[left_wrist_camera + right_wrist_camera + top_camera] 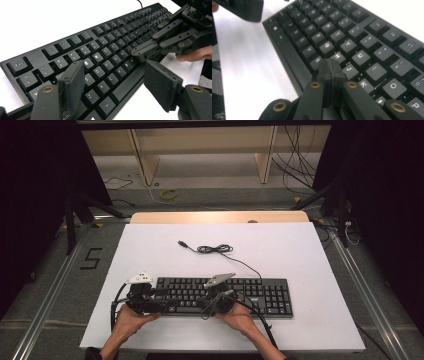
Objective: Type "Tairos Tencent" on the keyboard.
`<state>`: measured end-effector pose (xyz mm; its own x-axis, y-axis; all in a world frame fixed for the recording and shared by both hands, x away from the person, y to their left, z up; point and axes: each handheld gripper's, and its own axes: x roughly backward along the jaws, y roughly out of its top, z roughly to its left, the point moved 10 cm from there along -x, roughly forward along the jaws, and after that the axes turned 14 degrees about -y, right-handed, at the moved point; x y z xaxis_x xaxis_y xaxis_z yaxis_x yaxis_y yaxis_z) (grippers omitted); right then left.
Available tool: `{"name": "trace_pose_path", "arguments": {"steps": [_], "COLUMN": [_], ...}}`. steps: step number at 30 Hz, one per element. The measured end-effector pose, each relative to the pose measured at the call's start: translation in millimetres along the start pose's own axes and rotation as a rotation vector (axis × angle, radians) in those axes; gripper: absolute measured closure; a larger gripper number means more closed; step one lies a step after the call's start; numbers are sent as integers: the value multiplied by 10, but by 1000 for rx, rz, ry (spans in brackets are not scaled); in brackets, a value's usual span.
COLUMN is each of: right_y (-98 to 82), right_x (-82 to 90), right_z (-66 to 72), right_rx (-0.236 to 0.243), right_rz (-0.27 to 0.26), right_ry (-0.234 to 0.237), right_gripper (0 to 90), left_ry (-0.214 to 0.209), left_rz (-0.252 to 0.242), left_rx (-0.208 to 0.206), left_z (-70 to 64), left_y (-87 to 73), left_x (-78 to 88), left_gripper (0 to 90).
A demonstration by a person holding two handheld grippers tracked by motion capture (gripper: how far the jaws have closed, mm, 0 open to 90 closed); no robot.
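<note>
Keyboard (225, 296), black, lies near the front edge of the white table (300, 250), long side across. Right gripper (331, 65): jaws pressed flat together, nothing between them, tips down on the letter keys just by the H, J and B keys; in the left gripper view its closed tip sits in the same stretch of the middle rows. Left gripper (113, 82): jaws spread wide, holding nothing, poised over the keyboard's left end, one pad above the S key, the other past the front edge by the long bar key. Key legends readable: Esc, E, R, D, G, Z, X, C, V, Alt on the left part; Y, U, I, O, K, P in the right gripper view. No brand mark legible. Each hand (131, 319) grips its tool from the near side. The keyboard's black cable (215, 249) runs from the back edge to a loose coil farther up the table, plug lying free.
</note>
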<state>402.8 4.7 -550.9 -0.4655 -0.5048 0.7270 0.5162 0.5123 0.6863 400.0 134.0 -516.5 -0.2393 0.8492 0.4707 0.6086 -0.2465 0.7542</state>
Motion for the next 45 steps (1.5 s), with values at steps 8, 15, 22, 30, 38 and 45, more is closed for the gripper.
{"name": "trace_pose_path", "arguments": {"steps": [8, 15, 22, 30, 38, 45], "right_y": [18, 107, 131, 139, 149, 155], "right_x": [11, 139, 203, 246, 268, 300], "right_z": [-7, -83, -122, -168, -174, -185], "right_rx": [-22, -68, -89, -118, -130, -136], "right_rz": [-9, -69, -95, -100, -110, -120], "right_ry": [-4, 3, 15, 14, 8, 8], "right_gripper": [900, 830, 695, 557, 466, 435], "left_ry": [4, 3, -2, -16, -26, -28], "left_rz": [1, 11, 23, 48, 74, 91], "left_rx": [3, 1, -5, -18, -34, -49], "left_z": [5, 9, -1, -21, -45, -62], "left_y": [-7, -20, -32, -47, -58, -60], "left_x": [-15, -33, -53, -86, -113, -133], "left_gripper": [329, 342, 395, 508, 623, 709]}}
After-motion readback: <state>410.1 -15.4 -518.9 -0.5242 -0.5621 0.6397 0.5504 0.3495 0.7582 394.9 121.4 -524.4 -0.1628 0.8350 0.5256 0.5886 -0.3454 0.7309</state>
